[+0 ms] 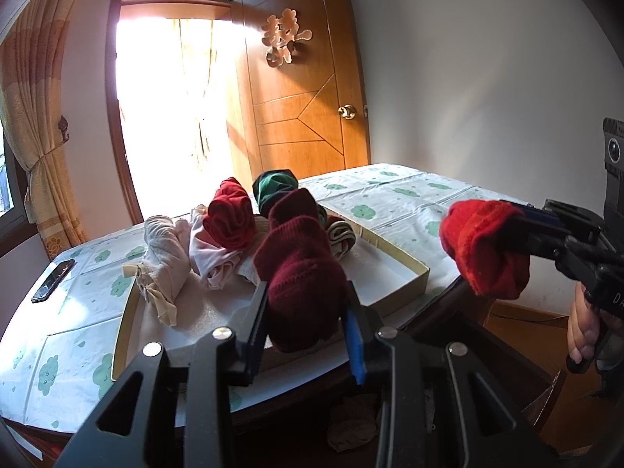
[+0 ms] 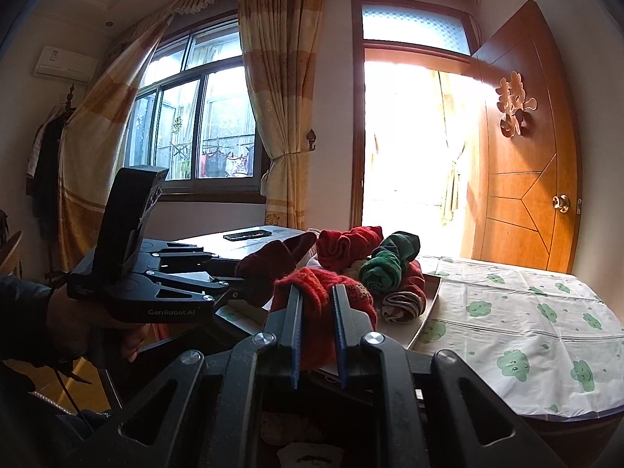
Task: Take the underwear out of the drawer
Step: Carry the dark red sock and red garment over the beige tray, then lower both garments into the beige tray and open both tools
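My left gripper (image 1: 308, 300) is shut on a dark maroon rolled garment (image 1: 300, 269) and holds it above the front edge of a shallow cardboard tray (image 1: 394, 280). My right gripper (image 2: 316, 304) is shut on a bright red rolled garment (image 2: 319, 288); it also shows in the left wrist view (image 1: 483, 249), held in the air to the right of the tray. The open drawer (image 1: 351, 425) lies below the table edge with pale clothing inside. The left gripper shows in the right wrist view (image 2: 249, 284) with the maroon garment (image 2: 273, 261).
The tray holds a pile of rolled clothes: red (image 1: 230, 218), green (image 1: 273, 187), pink (image 1: 214, 261), cream (image 1: 163, 269), striped (image 1: 343, 238). A phone (image 1: 52, 280) lies on the cloud-print tablecloth (image 1: 390, 195). A wooden door (image 1: 300, 89) stands open behind the table.
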The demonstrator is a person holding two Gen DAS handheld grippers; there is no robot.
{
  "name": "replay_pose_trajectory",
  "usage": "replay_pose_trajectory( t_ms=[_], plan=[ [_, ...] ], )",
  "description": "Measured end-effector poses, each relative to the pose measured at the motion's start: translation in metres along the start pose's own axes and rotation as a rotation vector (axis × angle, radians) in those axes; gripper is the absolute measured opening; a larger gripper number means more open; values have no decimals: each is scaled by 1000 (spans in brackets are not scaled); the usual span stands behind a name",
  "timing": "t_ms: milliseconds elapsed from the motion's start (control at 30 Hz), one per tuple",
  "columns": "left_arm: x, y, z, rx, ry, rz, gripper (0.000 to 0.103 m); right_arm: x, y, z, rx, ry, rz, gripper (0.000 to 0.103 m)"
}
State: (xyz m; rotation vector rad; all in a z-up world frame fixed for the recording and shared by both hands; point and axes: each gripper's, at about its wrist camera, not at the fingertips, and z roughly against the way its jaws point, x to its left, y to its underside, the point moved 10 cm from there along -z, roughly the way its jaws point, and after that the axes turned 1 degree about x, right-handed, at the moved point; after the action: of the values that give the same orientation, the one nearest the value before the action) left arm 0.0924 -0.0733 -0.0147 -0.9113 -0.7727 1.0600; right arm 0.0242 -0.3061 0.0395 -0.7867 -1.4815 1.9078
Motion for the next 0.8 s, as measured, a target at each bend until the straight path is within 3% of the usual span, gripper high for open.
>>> replay_pose_trajectory(
  t_ms=[567,800],
  plan=[
    [1,-30,-36,56,16,7,34,-35,-24,-46,34,27,-31,16],
    [1,-29,-54,113,5,-7,34,-41,-32,-68,52,30,-41,16]
  ],
)
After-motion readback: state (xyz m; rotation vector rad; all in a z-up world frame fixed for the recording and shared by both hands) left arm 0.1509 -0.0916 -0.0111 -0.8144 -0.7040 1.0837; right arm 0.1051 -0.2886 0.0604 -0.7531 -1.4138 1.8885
